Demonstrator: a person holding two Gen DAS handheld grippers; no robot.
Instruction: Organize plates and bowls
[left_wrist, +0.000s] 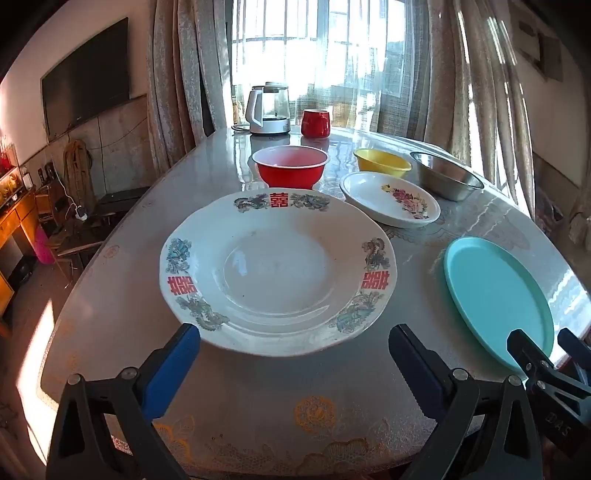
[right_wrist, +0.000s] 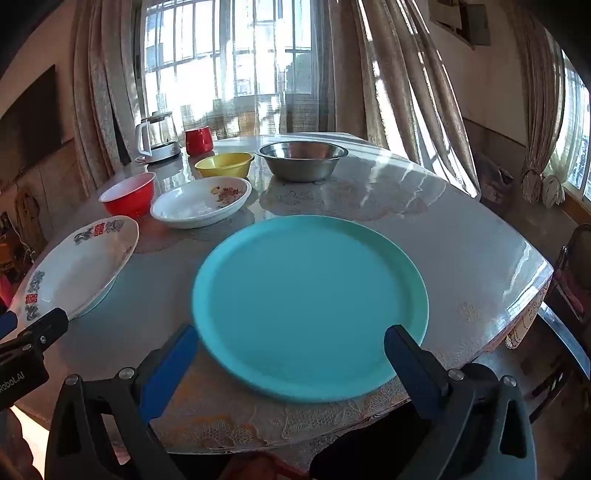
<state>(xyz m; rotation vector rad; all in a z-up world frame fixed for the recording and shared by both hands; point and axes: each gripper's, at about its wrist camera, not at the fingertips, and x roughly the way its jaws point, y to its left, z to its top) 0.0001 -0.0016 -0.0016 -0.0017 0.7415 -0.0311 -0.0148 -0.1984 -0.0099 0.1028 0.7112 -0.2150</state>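
A large white plate with red characters and dragons (left_wrist: 277, 273) lies on the table just ahead of my open left gripper (left_wrist: 293, 339); it also shows in the right wrist view (right_wrist: 77, 269). A turquoise plate (right_wrist: 310, 306) lies just ahead of my open right gripper (right_wrist: 290, 339); it also shows in the left wrist view (left_wrist: 498, 295). Behind them stand a red bowl (left_wrist: 290, 171), a white flowered dish (left_wrist: 389, 199), a yellow bowl (left_wrist: 382, 162) and a steel bowl (left_wrist: 445, 175). Both grippers are empty.
A round table with a glossy patterned cover (left_wrist: 258, 406) holds everything. A glass kettle (left_wrist: 267, 109) and a red mug (left_wrist: 315, 123) stand at the far edge by the curtained window. The right gripper's body (left_wrist: 554, 373) shows at the left view's lower right.
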